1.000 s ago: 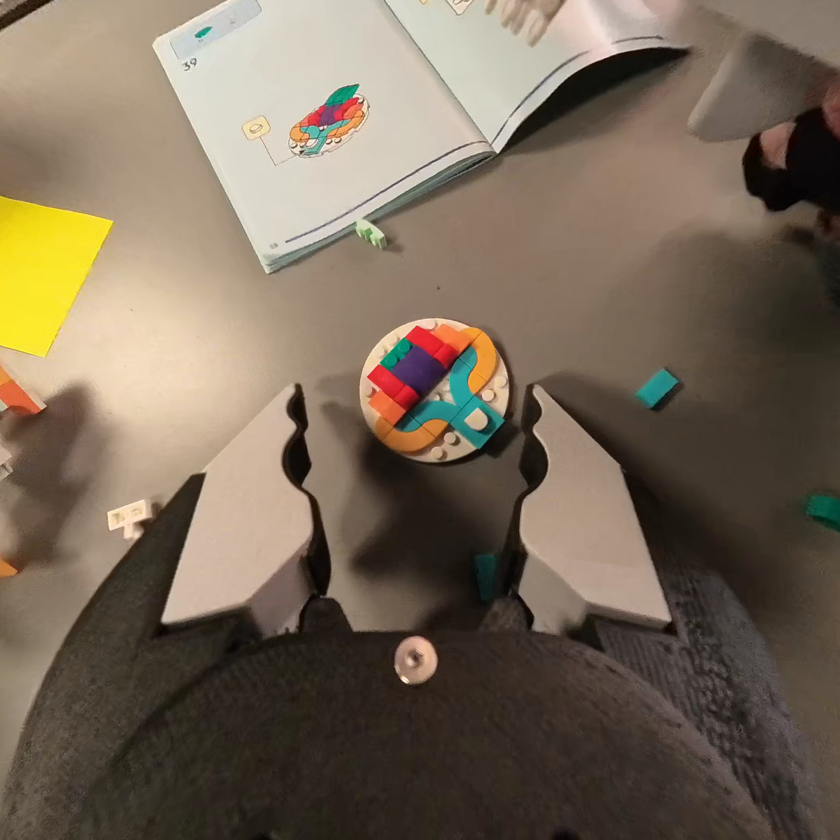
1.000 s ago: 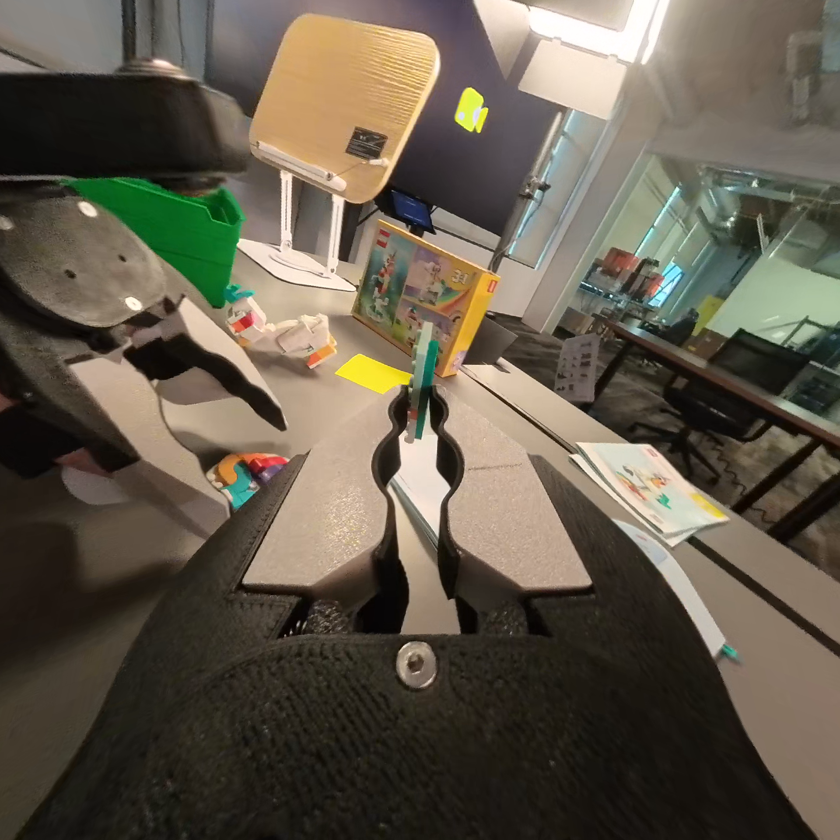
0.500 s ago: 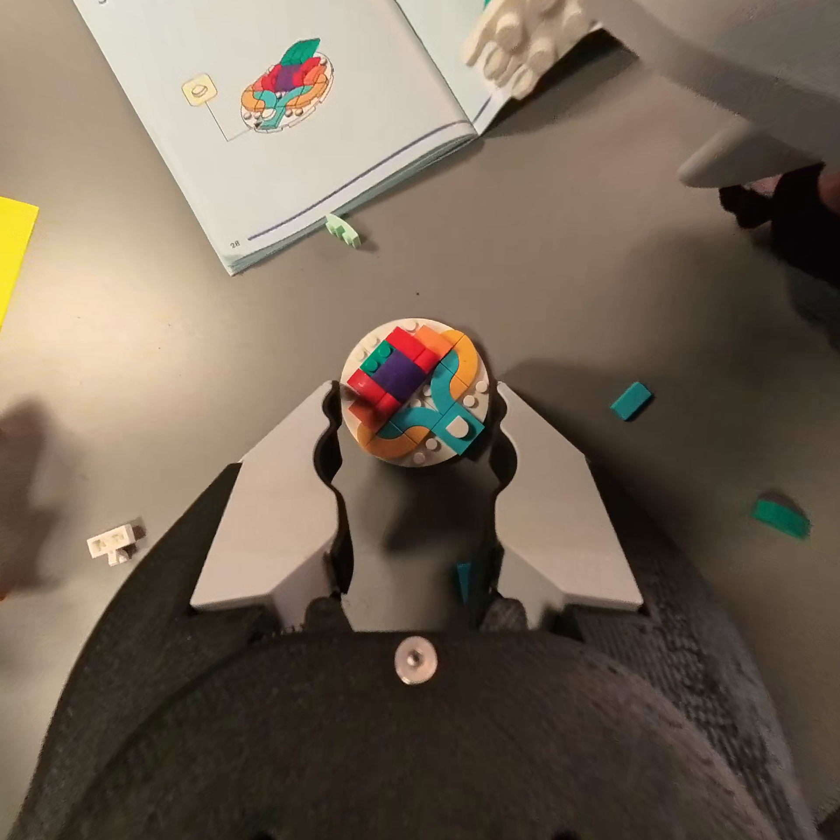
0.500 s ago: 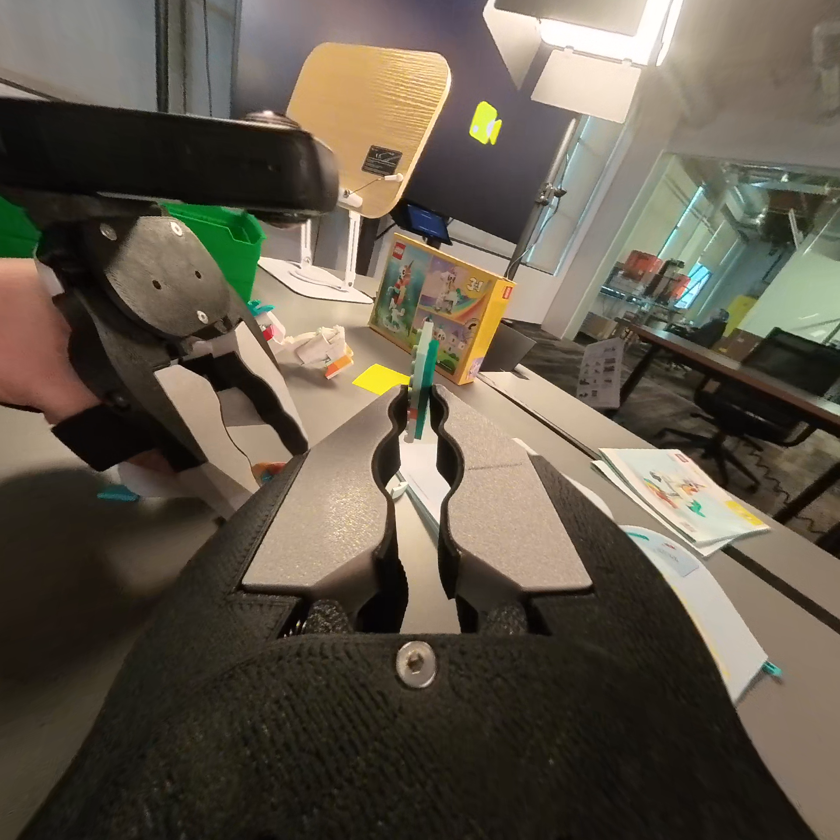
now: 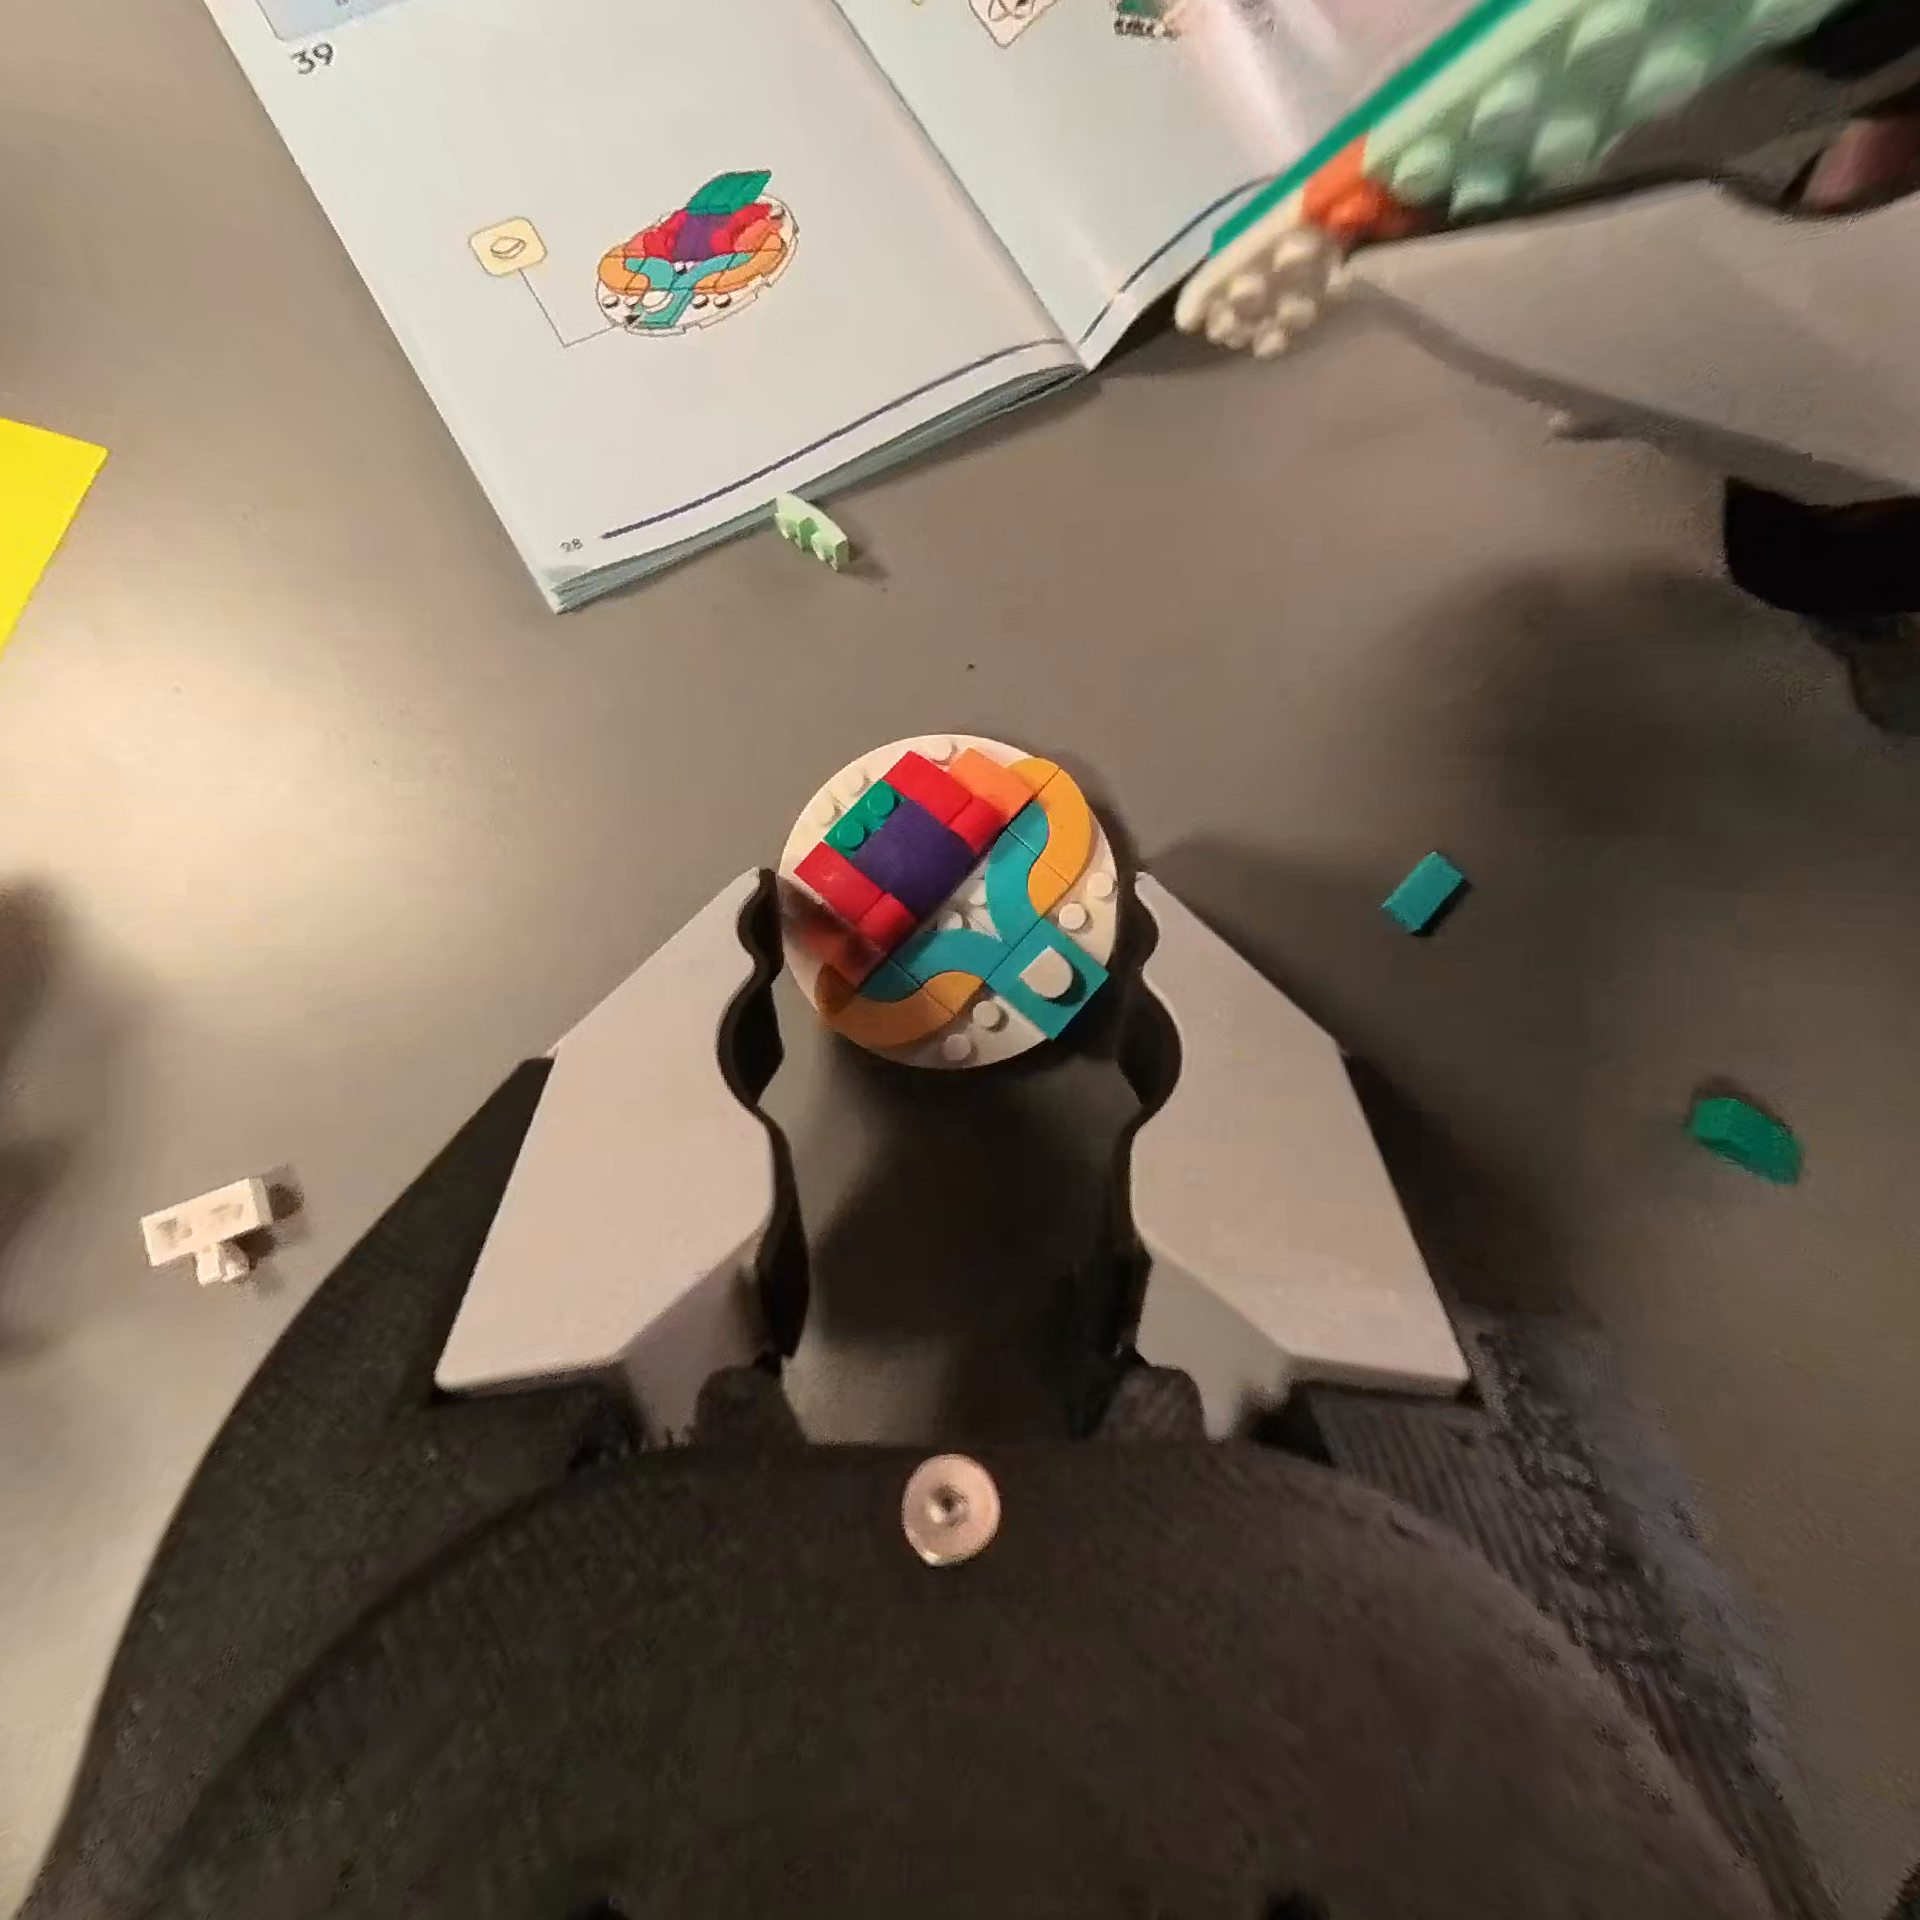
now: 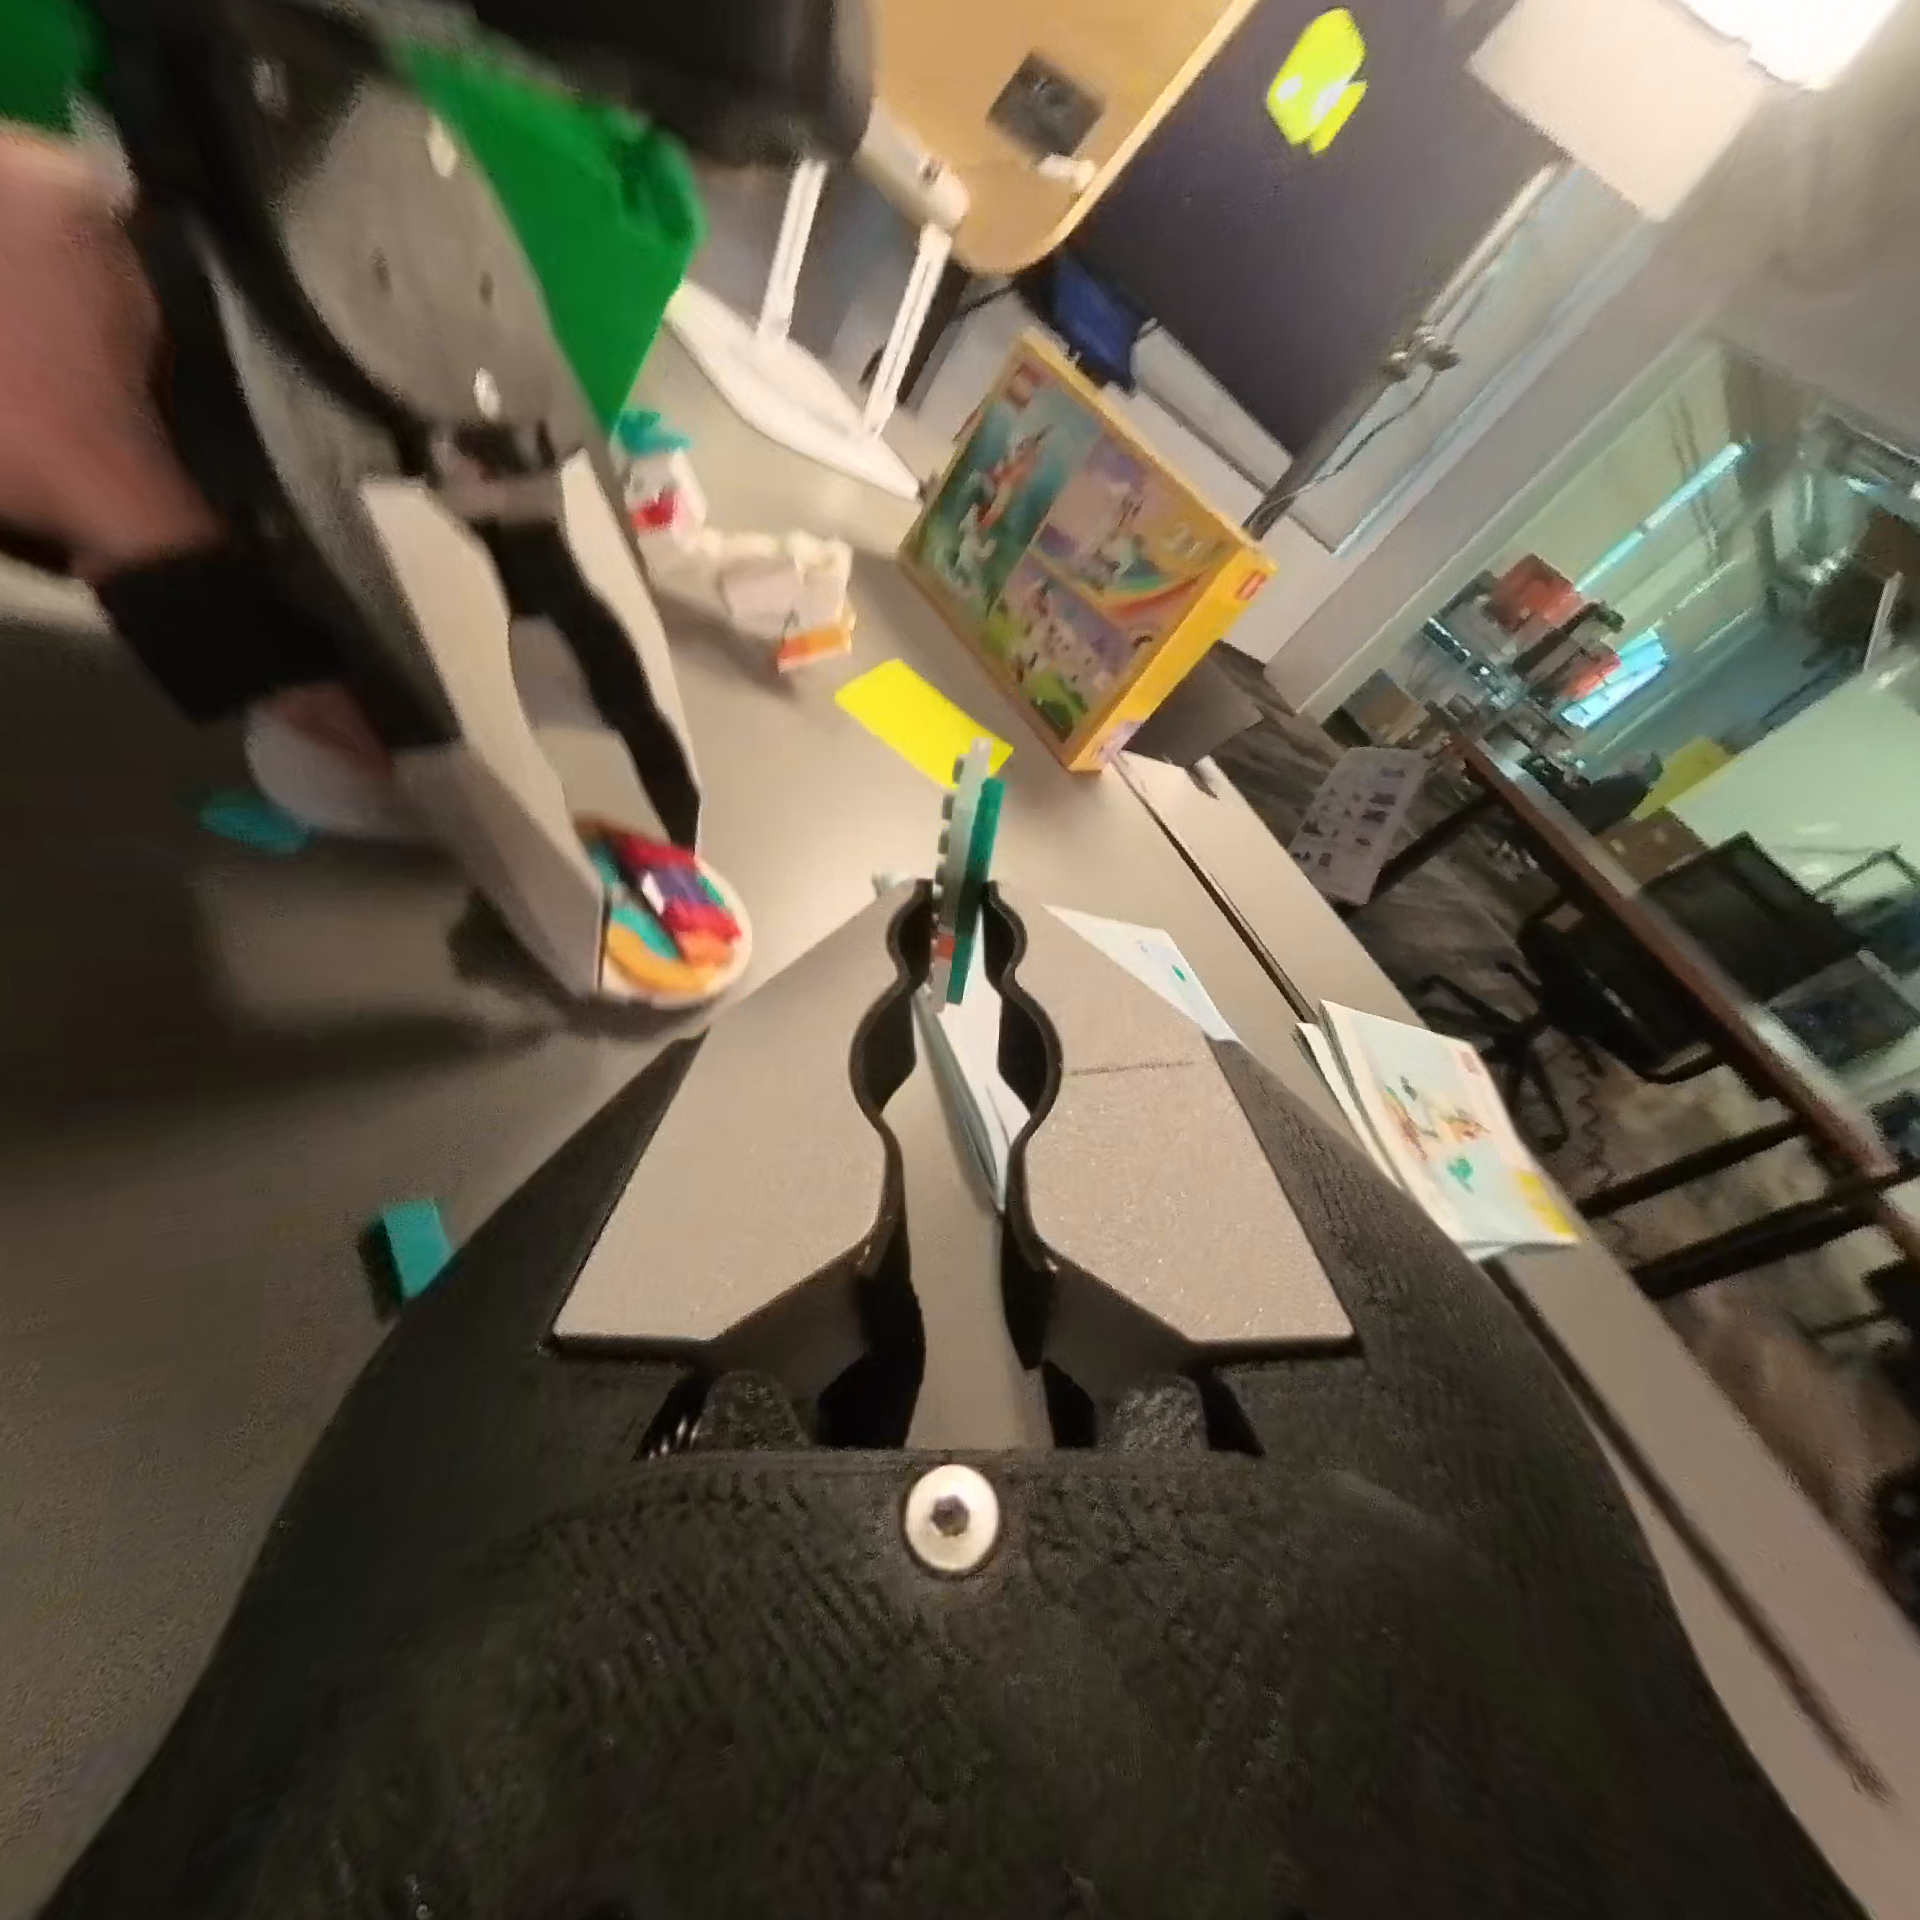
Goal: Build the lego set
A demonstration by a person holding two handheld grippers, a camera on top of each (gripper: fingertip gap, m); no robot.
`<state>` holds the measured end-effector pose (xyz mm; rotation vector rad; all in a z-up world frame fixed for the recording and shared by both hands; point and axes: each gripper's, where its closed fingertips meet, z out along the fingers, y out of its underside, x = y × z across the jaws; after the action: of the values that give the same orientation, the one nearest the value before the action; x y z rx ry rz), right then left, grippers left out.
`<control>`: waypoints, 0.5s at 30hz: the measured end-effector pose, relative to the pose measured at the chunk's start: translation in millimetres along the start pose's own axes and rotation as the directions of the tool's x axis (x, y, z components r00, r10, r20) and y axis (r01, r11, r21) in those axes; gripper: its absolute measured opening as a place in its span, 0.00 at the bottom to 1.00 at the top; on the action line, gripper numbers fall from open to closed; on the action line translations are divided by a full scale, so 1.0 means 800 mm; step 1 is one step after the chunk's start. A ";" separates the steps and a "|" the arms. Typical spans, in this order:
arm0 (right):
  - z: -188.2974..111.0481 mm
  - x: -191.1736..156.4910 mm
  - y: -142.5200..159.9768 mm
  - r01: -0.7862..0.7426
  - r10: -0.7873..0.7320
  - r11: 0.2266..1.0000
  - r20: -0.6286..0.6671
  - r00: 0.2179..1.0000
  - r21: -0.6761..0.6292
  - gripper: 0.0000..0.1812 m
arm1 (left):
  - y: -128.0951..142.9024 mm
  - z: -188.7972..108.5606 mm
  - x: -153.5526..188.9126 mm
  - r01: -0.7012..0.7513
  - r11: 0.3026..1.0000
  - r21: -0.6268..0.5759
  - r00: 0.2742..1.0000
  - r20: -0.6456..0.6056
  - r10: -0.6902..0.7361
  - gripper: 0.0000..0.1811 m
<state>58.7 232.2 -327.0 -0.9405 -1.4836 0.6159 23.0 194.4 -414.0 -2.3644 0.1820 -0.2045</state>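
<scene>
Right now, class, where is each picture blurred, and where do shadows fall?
Left wrist view: the round lego model is sharp, the mint plate top right smears, and the left gripper shadows the table. Right wrist view: the left side smears; the clamped plate stays fairly crisp.

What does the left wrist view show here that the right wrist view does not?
Only the left wrist view shows the small white bracket piece, the pale green piece at the open booklet's edge, and the booklet's drawing of the round build. Only the right wrist view shows the yellow set box, the green bin and a second booklet. Both show the round lego build between the open left gripper's fingers, the yellow paper, and the right gripper shut on a mint-green plate assembly.
</scene>
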 end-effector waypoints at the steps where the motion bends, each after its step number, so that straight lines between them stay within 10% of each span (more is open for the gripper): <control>1: -0.001 -0.004 0.007 0.055 -0.054 0.998 0.031 0.998 -0.034 0.04 | -0.001 -0.001 -0.001 0.016 1.000 0.010 1.000 -0.013 -0.015 0.35; 9: -0.002 -0.006 0.056 0.341 -0.330 0.912 0.086 0.940 -0.226 0.04 | -0.033 -0.028 0.013 0.296 0.942 0.161 0.911 -0.344 -0.228 0.35; 15: 0.000 -0.006 0.069 0.501 -0.493 0.811 0.109 0.863 -0.301 0.04 | -0.103 -0.119 0.038 0.720 0.672 0.171 0.395 -0.897 -0.195 0.35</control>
<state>69.4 257.8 -374.9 -0.7338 -1.8000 -0.0041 39.4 182.8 -286.2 -1.4643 -0.1494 -1.5049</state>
